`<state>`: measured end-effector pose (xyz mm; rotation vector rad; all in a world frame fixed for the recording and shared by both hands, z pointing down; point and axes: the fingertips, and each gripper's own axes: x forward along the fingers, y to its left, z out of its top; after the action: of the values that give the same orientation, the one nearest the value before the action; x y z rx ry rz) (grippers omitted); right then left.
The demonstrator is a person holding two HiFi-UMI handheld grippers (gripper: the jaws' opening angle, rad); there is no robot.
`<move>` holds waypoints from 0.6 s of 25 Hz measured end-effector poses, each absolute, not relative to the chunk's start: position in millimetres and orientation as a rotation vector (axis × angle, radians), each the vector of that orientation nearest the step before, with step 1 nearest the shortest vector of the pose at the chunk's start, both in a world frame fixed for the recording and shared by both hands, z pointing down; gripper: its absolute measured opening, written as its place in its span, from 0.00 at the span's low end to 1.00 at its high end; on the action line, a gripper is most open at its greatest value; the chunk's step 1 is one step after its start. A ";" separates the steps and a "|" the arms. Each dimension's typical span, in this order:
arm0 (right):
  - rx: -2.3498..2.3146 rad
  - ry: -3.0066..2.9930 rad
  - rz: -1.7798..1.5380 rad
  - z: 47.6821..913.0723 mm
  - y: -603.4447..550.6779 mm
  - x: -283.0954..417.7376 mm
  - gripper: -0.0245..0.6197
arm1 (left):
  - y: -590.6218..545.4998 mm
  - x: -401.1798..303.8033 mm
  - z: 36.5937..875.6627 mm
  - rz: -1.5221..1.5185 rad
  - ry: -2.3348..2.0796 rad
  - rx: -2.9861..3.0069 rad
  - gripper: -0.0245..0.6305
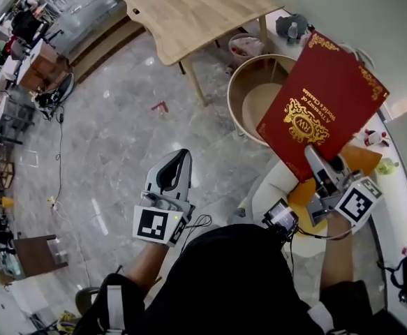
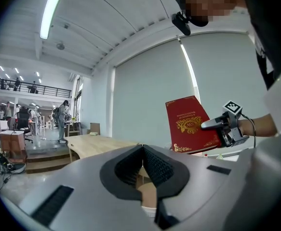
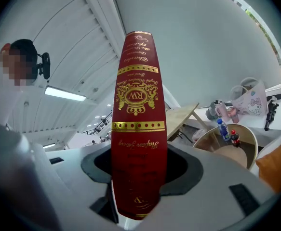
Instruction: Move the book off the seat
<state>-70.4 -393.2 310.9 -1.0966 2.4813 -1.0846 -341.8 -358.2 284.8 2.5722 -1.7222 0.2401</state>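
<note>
- Now the right gripper (image 1: 315, 158) has its jaws clamped on a red book (image 1: 322, 103) with gold ornament and lettering on its cover.
- In the right gripper view the book's spine (image 3: 139, 129) stands upright between the two jaws and faces the camera, with both pads pressed against the covers.
- From the head view the book is up in the air and touches no surface. It is gripped at its near edge, and its cover is tilted toward the camera.
- Beneath it lie a white seat (image 1: 271, 187) with an orange cushion (image 1: 364, 158) and a round wooden table with a raised rim (image 1: 239, 89).
- The left gripper (image 1: 179, 155) hangs over the grey stone floor (image 1: 119, 138), well apart from the book. Its jaws are together, with nothing between them (image 2: 142, 150).
- A pale wooden worktop (image 1: 196, 5) stands beyond the round table.
- In the left gripper view the book (image 2: 188, 124) shows off to the right, held up against a plain wall.
</note>
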 end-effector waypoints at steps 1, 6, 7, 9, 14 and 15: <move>-1.103 2.476 -1.084 312.4 -397.0 -68.8 0.41 | -364.5 -339.8 285.3 0.237 -1.715 2.580 0.06; -1.168 2.449 -1.069 317.7 -404.9 -54.8 0.41 | -386.3 -326.6 289.0 0.243 -1.661 2.634 0.06; -1.179 2.449 -1.058 316.5 -405.2 -52.0 0.41 | -388.3 -323.8 286.8 0.237 -1.659 2.642 0.06; -1.186 2.445 -1.045 314.5 -403.3 -49.1 0.41 | -389.2 -319.9 284.3 0.231 -1.657 2.653 0.06; -1.211 2.416 -1.049 319.5 -396.8 -43.4 0.41 | -394.3 -311.0 283.9 0.235 -1.618 2.686 0.06; -1.215 2.409 -1.050 320.6 -397.5 -41.7 0.41 | -396.7 -309.2 283.4 0.237 -1.613 2.694 0.06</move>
<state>-41.7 -397.5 320.6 -1.2153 2.4086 -1.0498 -309.2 -396.7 283.4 2.6936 -1.6126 0.2372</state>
